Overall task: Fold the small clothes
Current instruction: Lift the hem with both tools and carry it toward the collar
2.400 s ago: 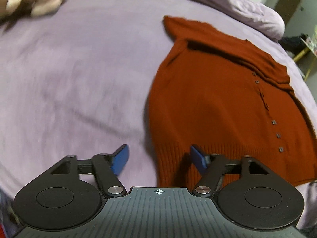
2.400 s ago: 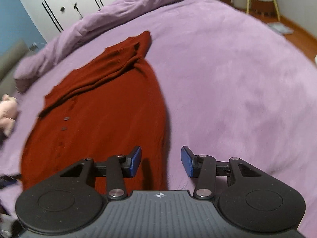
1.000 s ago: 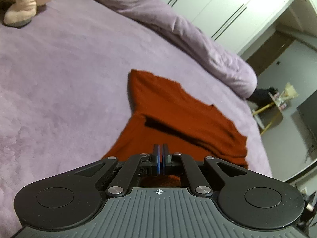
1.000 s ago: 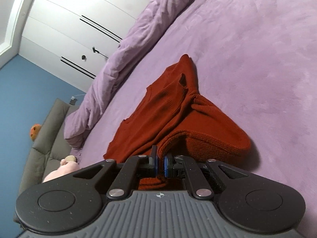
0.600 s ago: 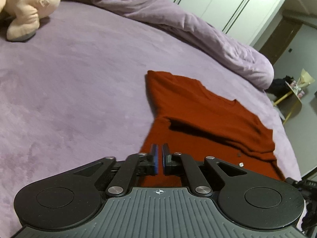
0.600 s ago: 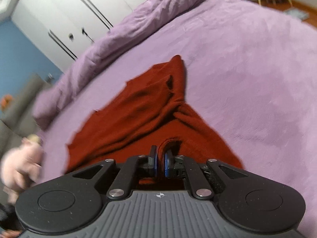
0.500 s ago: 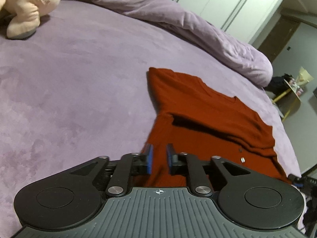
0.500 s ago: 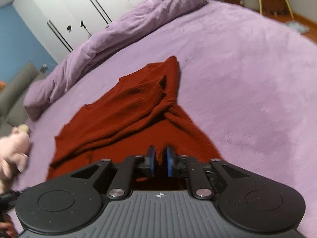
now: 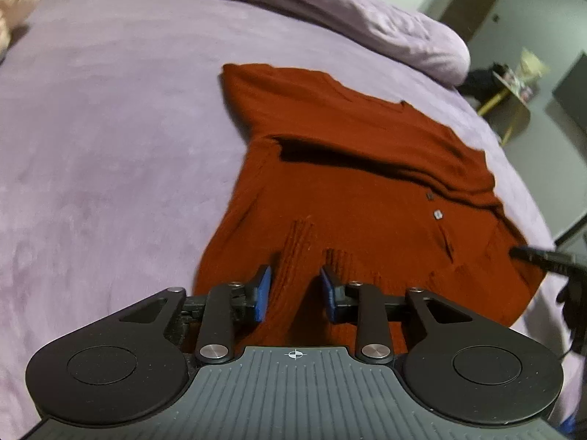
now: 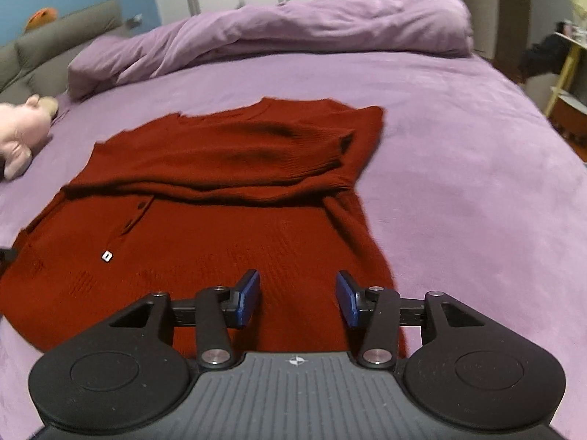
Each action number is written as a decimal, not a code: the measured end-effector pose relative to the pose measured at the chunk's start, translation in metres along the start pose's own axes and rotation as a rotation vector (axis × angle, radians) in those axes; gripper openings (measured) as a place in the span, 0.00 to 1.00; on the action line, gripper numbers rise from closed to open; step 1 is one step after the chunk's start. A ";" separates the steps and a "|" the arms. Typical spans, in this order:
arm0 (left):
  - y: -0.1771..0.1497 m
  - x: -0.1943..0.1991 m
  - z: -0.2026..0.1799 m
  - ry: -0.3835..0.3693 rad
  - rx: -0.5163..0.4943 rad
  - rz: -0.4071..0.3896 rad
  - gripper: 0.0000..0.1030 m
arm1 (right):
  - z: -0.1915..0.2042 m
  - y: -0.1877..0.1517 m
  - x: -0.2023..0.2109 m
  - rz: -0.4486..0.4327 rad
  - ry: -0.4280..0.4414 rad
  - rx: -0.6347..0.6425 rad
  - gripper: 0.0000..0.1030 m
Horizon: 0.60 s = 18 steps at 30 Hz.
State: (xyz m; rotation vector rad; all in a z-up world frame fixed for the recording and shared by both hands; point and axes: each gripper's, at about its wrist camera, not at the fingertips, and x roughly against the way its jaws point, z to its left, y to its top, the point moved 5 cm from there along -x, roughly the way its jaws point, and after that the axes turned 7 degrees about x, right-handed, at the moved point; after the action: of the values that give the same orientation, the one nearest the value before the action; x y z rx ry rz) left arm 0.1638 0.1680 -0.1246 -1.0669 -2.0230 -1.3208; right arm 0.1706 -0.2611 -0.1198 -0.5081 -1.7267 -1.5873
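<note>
A rust-red knit cardigan (image 9: 359, 190) lies on the purple bed, its lower part folded up over itself and its sleeves folded across the chest; it also shows in the right wrist view (image 10: 227, 198). My left gripper (image 9: 295, 293) is open and empty, just above the cardigan's near-left folded edge. My right gripper (image 10: 297, 302) is open and empty, above the near-right folded edge. The tip of the right gripper (image 9: 543, 258) shows at the right side of the left wrist view.
The purple bed cover (image 10: 458, 168) spreads all around the cardigan. A bunched purple duvet (image 10: 293, 33) lies along the far side. A pink plush toy (image 10: 18, 128) sits at the far left. A grey headboard (image 10: 55, 44) and white wardrobe doors stand behind.
Both grippers, shut on the cardigan's hem a second ago, carried it up over the body, then opened and let go. The hem now lies flat and both grippers have drawn back.
</note>
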 end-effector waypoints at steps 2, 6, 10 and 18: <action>-0.001 -0.004 -0.002 -0.005 -0.019 0.013 0.25 | 0.004 0.002 -0.007 0.011 0.015 0.024 0.43; 0.000 -0.008 -0.004 -0.011 -0.042 0.022 0.16 | 0.012 0.005 -0.013 0.007 0.040 0.074 0.23; 0.002 -0.004 -0.012 0.003 -0.083 0.004 0.08 | 0.025 0.006 -0.013 0.010 0.032 0.152 0.07; 0.046 0.039 -0.025 -0.018 -0.026 -0.146 0.08 | 0.019 0.036 0.029 -0.154 0.023 0.056 0.06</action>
State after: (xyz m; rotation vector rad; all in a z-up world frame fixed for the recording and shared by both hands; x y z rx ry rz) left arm 0.1787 0.1688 -0.0609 -0.9606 -2.1375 -1.4187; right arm 0.1731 -0.2424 -0.0736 -0.3355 -1.8243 -1.6389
